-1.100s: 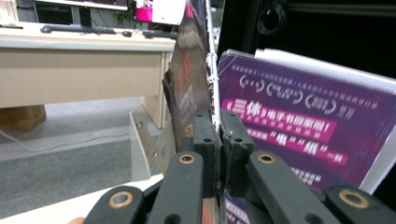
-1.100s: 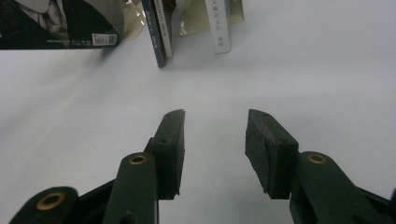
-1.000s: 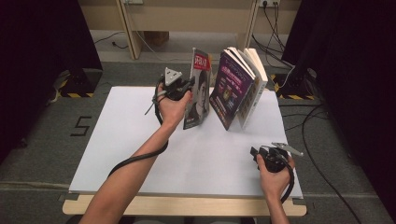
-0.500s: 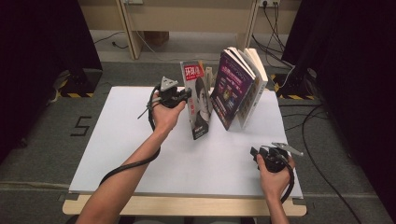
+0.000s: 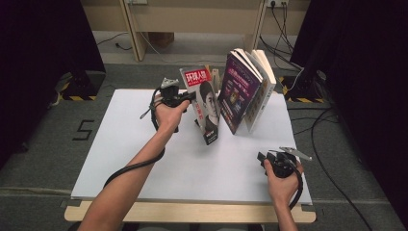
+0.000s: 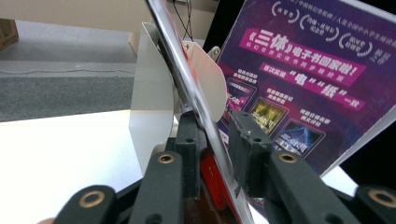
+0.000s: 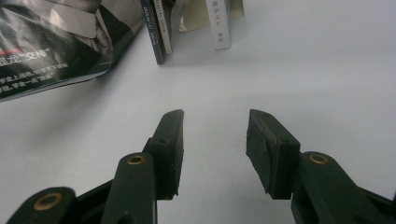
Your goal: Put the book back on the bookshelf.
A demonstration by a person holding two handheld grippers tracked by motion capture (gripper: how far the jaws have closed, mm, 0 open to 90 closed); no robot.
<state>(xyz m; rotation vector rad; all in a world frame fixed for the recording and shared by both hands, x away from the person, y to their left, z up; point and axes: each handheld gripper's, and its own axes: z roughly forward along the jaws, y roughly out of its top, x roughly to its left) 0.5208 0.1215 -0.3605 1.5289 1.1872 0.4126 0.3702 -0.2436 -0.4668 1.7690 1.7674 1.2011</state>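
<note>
The magazine (image 5: pixel 206 103) now stands leaning on the table (image 5: pixel 120 144) beside the purple book (image 5: pixel 239 91), the left gripper (image 5: pixel 188 97) has just been opening its fingers around its edge, so withdrawing remains, while the right gripper (image 5: pixel 263 158) waits wide and empty.

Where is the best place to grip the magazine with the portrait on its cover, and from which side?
Probably its left edge, approached from the left: the magazine stands tilted, leaning right toward the books, so that thin edge is free. The left gripper already straddles it, jaws just opening.

Purple book (image 5: pixel 238 94) cover, black-and-white magazine (image 5: pixel 206 103) portrait, white table (image 5: pixel 125 144).
</note>
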